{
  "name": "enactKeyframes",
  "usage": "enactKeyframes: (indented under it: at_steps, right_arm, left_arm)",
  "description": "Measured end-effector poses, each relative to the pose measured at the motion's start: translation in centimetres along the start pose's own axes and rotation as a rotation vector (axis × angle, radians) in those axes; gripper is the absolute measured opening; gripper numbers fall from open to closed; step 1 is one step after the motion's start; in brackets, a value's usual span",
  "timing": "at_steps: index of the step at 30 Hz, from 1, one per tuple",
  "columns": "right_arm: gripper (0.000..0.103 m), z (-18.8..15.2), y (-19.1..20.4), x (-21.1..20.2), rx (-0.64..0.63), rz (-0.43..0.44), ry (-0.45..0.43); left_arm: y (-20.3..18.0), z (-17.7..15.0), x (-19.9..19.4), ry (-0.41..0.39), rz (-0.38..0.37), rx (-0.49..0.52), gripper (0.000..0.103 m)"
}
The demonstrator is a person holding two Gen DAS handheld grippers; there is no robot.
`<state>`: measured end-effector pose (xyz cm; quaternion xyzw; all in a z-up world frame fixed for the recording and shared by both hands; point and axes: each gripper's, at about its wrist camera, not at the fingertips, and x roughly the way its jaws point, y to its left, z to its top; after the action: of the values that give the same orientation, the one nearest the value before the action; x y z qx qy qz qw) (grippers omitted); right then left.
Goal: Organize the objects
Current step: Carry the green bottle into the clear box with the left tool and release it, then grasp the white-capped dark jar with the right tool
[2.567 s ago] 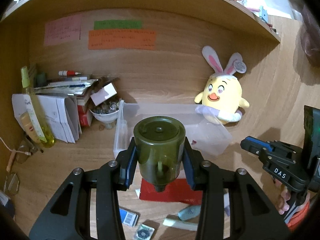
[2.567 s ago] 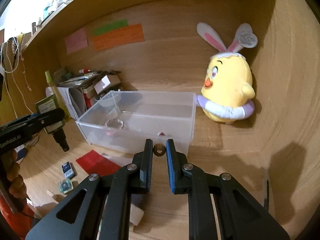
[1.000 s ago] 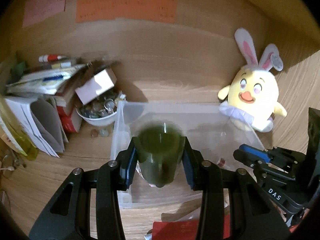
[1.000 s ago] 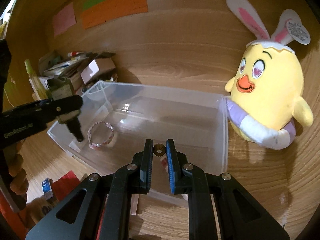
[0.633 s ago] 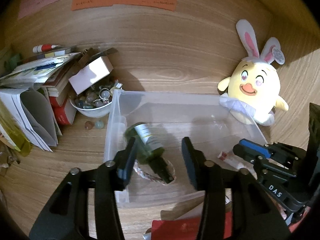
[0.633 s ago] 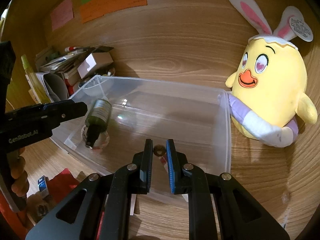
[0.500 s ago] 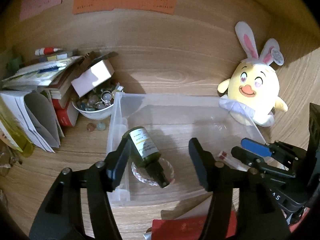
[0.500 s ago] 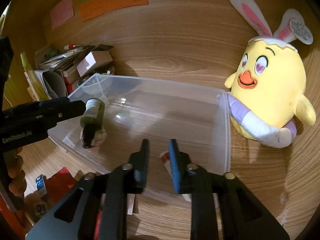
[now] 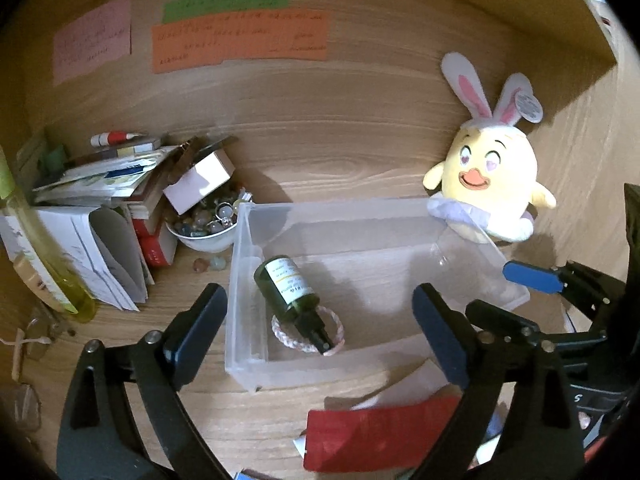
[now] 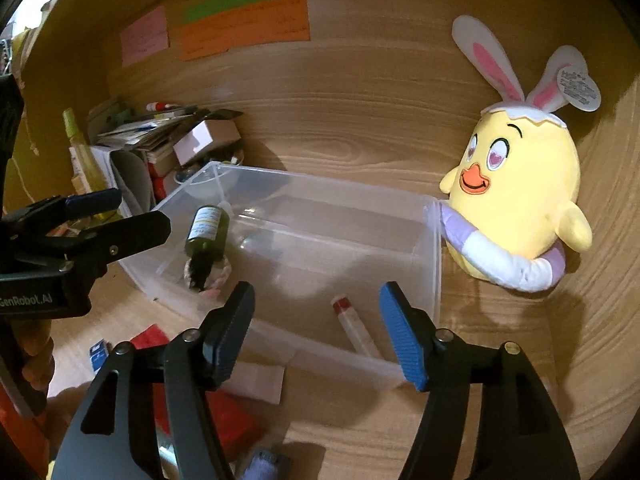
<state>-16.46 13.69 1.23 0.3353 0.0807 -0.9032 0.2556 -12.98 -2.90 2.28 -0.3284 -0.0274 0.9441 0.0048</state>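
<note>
Dropped from the left gripper [image 9: 320, 324], the green bottle [image 9: 289, 286] now lies in the clear bin [image 9: 256, 384]. Both the left and right gripper [image 10: 318, 330] gape wide, holding nothing.

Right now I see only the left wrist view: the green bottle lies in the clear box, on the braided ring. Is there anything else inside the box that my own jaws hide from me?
Observer: Yes. In the right wrist view a small tube with a red cap lies flat on the floor of the clear box. It is near the corner on the side of the plush chick, well apart from the green bottle.
Operator: Thank you. Does the right gripper hold something?
Observer: No. The right gripper has its jaws wide apart, and nothing is between them.
</note>
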Motion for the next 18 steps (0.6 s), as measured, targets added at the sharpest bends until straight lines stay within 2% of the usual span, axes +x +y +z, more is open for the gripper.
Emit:
enactKeyframes:
  at_steps: [10, 18]
  right_arm:
    - [0.061, -2.4, 0.4, -1.8, 0.019, 0.052, 0.044]
    - [0.061, -5.5, 1.0, -1.7, 0.019, 0.073, 0.121]
  left_arm:
    - [0.7, -1.8, -1.7, 0.043, -0.037, -0.037, 0.098]
    - [1.0, -4.3, -2.7, 0.078, -0.009, -0.027, 0.098]
